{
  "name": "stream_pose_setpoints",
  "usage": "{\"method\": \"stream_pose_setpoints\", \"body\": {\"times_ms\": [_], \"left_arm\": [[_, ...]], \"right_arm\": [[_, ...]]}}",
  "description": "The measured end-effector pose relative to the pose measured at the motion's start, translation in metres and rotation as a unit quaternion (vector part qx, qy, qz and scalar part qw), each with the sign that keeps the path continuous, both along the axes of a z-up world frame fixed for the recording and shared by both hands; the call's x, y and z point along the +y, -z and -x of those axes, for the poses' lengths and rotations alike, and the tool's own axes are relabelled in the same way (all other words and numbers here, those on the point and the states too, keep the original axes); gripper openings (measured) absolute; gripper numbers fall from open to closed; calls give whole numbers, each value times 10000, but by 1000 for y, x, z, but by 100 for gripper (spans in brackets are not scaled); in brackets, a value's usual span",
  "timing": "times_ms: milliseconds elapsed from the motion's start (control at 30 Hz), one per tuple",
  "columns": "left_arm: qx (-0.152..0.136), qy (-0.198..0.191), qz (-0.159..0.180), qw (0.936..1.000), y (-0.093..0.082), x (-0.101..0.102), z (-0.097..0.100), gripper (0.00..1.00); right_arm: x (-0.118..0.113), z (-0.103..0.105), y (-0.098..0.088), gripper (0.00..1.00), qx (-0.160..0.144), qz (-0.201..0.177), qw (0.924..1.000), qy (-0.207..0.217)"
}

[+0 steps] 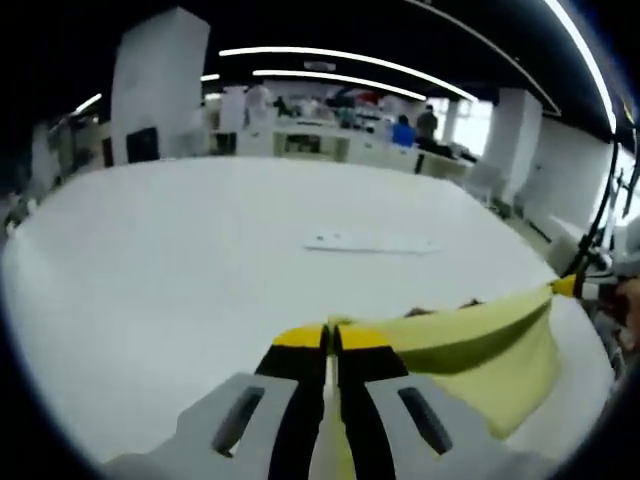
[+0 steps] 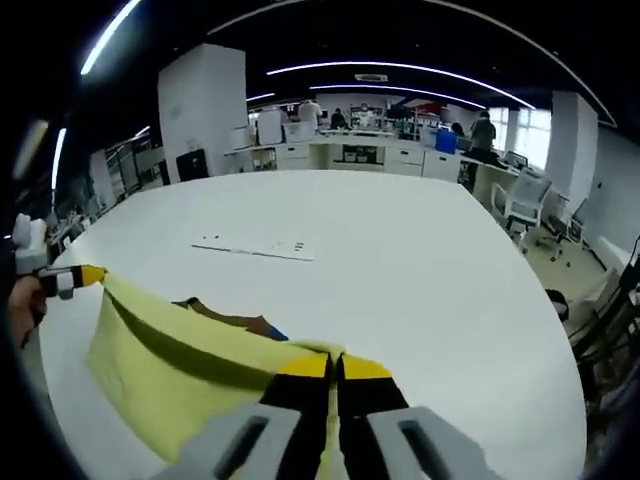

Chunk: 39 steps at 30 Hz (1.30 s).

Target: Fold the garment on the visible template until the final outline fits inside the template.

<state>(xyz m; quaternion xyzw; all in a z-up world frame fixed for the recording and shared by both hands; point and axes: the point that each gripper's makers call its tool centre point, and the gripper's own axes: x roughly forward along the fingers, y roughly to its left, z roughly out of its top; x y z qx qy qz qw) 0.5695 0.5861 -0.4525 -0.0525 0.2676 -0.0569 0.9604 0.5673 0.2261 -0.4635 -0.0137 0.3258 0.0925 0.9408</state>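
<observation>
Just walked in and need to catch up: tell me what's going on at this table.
A person is working a pale yellow garment with two handheld grippers. The left gripper and the right gripper are each shut on an edge of the cloth, holding it stretched between them above the white table. A darker brown and blue patch shows behind the fold. A flat white sheet lies farther back on the table. The folding is not finished.
</observation>
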Motion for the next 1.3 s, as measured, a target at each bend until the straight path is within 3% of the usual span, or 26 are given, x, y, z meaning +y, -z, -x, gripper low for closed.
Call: {"method": "stream_pose_setpoints", "body": {"times_ms": [167,367,567,767,1000,1200,1300], "left_arm": [[146,-45,37,9999,20,1,-4,0],[143,-46,91,9998,34,2,-12,0],[315,-28,146,9994,52,2,-17,0],[439,-31,86,9990,63,3,-17,0],[477,220,-227,9984,66,0,-16,0],[343,364,-246,9984,60,3,-14,1],[170,693,24,9975,54,-5,-13,11]], "right_arm": [[1,-8,18,0,76,-2,10000,17],[0,-17,37,0,193,88,9998,-41],[-2,-19,57,0,435,152,9989,-38],[-5,-21,66,0,505,136,9986,-51],[-4,-20,71,0,608,-17,9981,-17],[-3,-19,69,0,632,-121,9979,-109],[-5,-17,65,2,495,108,9982,-316]]}}
